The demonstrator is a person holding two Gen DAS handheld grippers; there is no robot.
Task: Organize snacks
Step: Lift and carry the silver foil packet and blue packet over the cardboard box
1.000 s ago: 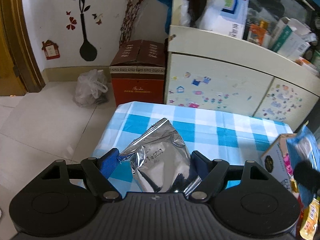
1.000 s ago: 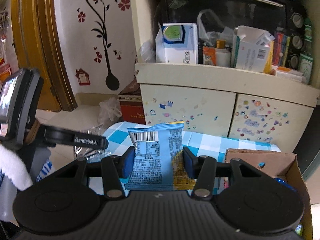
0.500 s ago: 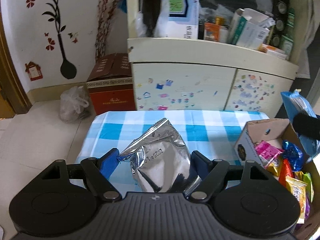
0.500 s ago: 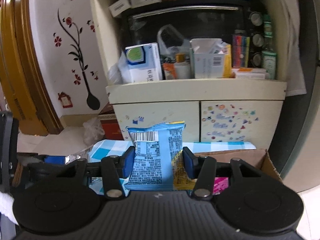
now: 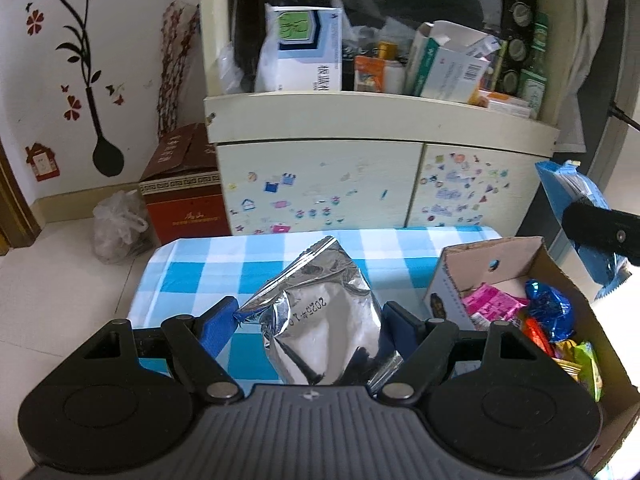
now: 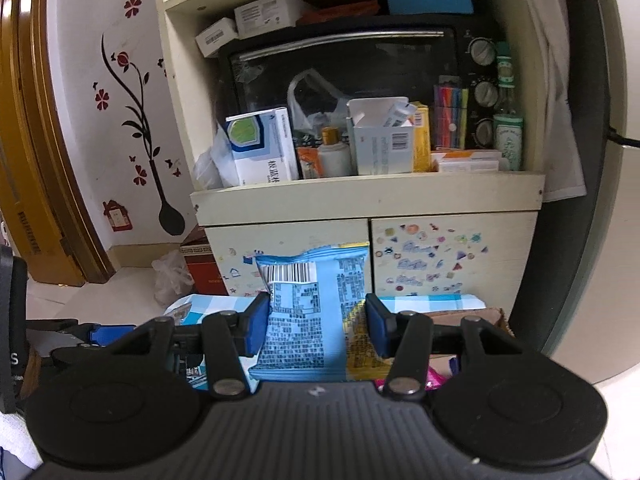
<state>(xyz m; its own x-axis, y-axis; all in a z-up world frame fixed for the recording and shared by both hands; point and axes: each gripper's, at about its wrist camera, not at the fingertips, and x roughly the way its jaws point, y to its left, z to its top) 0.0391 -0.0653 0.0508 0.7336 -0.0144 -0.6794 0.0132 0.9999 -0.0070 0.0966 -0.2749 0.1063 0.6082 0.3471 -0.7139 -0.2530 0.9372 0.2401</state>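
My left gripper (image 5: 308,320) is shut on a crinkled silver foil snack bag (image 5: 320,320), held above the blue-and-white checked table (image 5: 224,268). My right gripper (image 6: 316,320) is shut on a light-blue snack packet (image 6: 308,312) with a barcode at its top. In the left wrist view that same blue packet (image 5: 576,196) hangs in the right gripper above the far right of an open cardboard box (image 5: 496,260). The box holds several coloured snack packs (image 5: 540,316). In the right wrist view only the box's rim (image 6: 460,314) shows behind the fingers.
A cream cabinet (image 5: 360,184) with stickers stands behind the table, its shelf crowded with boxes and bottles before a black oven (image 6: 352,72). On the floor at left sit a red carton (image 5: 184,200) and a plastic bag (image 5: 120,228). Tiled floor lies left of the table.
Both wrist views have swung to the right: the cardboard box has come fully into the left wrist view, and the cabinet shelf fills more of the right wrist view. Both grips are unchanged.
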